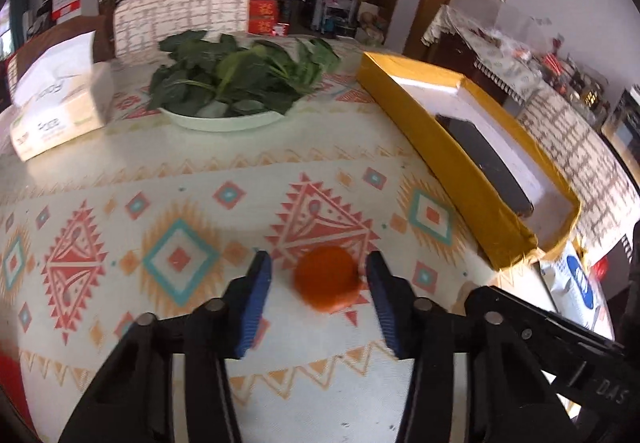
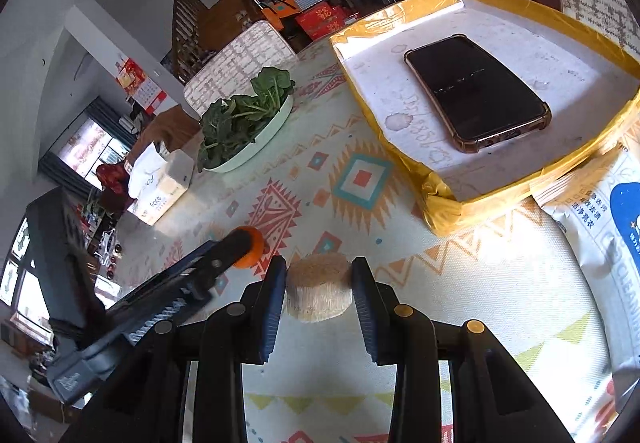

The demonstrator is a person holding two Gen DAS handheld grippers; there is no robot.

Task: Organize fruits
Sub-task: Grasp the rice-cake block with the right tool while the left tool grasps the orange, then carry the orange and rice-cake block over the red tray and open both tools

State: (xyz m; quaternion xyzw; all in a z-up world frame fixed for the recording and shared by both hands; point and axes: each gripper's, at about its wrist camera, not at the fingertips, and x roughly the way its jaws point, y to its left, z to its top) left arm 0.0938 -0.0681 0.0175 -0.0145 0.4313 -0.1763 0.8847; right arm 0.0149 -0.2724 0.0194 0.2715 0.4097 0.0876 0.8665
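Note:
An orange fruit [image 1: 327, 278] lies on the patterned tablecloth between the blue pads of my left gripper [image 1: 320, 275], which is open with gaps on both sides. In the right wrist view the same orange [image 2: 251, 247] shows behind the left gripper's arm. My right gripper [image 2: 319, 283] is shut on a brown fuzzy kiwi [image 2: 319, 287], its pads touching both sides. A yellow-taped shallow box [image 1: 460, 167] lies to the right, also in the right wrist view [image 2: 440, 199], holding a black phone [image 2: 478, 91].
A white plate of green leaves [image 1: 236, 83] and a tissue box [image 1: 60, 111] stand at the far side. A white plastic bag [image 2: 600, 219] lies right of the box. A padded chair [image 1: 180, 15] stands behind the table.

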